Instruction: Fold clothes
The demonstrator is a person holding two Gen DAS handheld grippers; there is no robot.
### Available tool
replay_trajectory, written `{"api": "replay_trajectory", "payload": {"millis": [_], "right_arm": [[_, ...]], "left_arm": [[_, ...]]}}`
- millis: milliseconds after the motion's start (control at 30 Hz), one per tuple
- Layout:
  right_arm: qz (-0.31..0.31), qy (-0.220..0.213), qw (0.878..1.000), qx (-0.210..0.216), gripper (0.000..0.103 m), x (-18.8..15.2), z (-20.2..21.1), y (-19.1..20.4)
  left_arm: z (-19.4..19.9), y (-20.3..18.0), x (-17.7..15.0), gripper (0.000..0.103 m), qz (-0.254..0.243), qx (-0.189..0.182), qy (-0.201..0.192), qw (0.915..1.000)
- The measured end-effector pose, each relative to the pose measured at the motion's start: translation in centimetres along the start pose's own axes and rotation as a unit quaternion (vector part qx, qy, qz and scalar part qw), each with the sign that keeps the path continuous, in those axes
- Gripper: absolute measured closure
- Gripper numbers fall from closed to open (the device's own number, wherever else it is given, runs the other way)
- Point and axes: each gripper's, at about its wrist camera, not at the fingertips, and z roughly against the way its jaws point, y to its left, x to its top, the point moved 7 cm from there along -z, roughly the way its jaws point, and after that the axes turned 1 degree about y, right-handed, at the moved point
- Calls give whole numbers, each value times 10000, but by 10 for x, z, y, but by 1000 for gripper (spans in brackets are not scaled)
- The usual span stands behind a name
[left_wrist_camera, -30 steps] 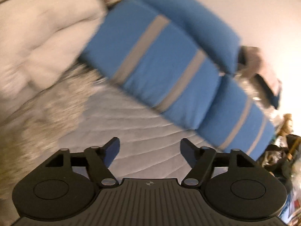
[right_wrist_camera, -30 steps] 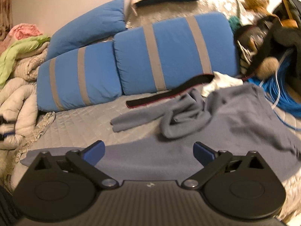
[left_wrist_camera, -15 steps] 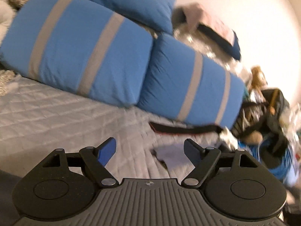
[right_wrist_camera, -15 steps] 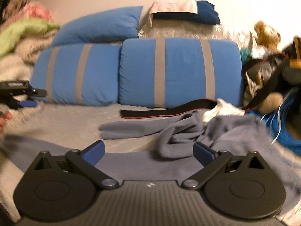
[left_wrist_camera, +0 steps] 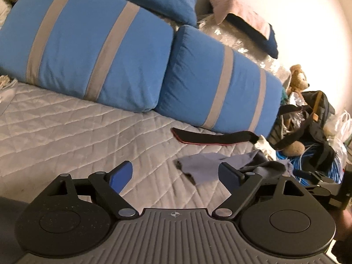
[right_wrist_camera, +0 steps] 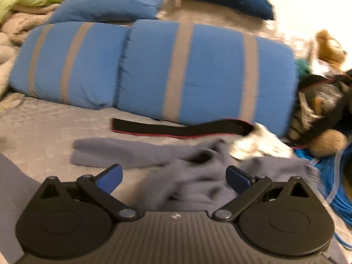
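Left gripper [left_wrist_camera: 175, 177] gapes empty over the quilt [left_wrist_camera: 77, 132], gray garment [left_wrist_camera: 202, 165] just ahead.

The left gripper [left_wrist_camera: 175, 177] swings away from the cream blanket pile at the bed's edge — it now faces the striped blue pillows [left_wrist_camera: 88, 50] and the grey garment's [left_wrist_camera: 202, 168] sleeve end. The right gripper [right_wrist_camera: 173, 179] moves in low — the crumpled grey cloth now fills the space between its spread fingers.
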Motion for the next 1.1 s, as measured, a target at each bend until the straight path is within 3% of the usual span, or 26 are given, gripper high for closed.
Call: {"api": "replay_trajectory", "payload": {"millis": [433, 533, 833, 933, 1033, 1067, 1100], "right_arm": [[686, 307, 9966, 326, 1, 16, -77, 19], [716, 505, 9952, 441, 6, 17, -95, 37], [947, 1000, 9902, 233, 23, 11, -154, 74], [1088, 1240, 9863, -24, 36, 5, -170, 78], [1141, 1319, 9845, -187, 75, 7, -175, 81], [1152, 1361, 9838, -193, 101, 7, -176, 83], [1111, 1312, 9850, -173, 103, 10, -172, 83]], "left_arm": [[2, 5, 13, 16, 394, -304, -130, 9987], [3, 4, 14, 13, 402, -374, -83, 9985], [5, 11, 18, 9, 606, -380, -31, 9974], [4, 16, 18, 9, 676, -292, -6, 9973], [2, 22, 19, 9, 804, -223, 37, 9965], [0, 25, 20, 9, 872, -220, 51, 9959], [-2, 27, 20, 9, 971, -237, 82, 9950]]}}
